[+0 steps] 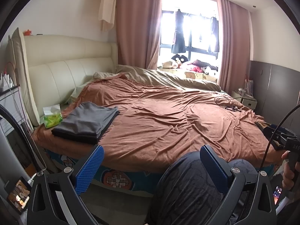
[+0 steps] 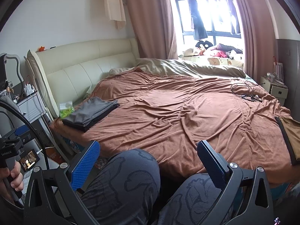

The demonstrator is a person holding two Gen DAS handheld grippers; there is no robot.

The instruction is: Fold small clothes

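Note:
A folded stack of grey clothes (image 1: 86,123) (image 2: 91,110) lies on the brown blanket (image 1: 168,116) (image 2: 168,108) near the bed's left corner, by the headboard. A brown garment with a black band (image 2: 291,136) lies flat at the bed's right edge. My left gripper (image 1: 151,148) is held open in front of the bed, above the person's knees (image 1: 187,183), with nothing between its blue pads (image 1: 91,166). My right gripper (image 2: 148,142) is also open and empty, over the knees (image 2: 127,178). Each gripper shows at the edge of the other's view, in a hand (image 1: 288,170) (image 2: 13,176).
A green tissue pack (image 1: 52,117) (image 2: 66,109) sits beside the grey stack. A black cable (image 1: 226,103) (image 2: 245,91) lies on the far right of the blanket. A lit phone (image 1: 18,193) (image 2: 30,161) stands low on the left. A beige duvet (image 1: 168,76) is bunched by the window.

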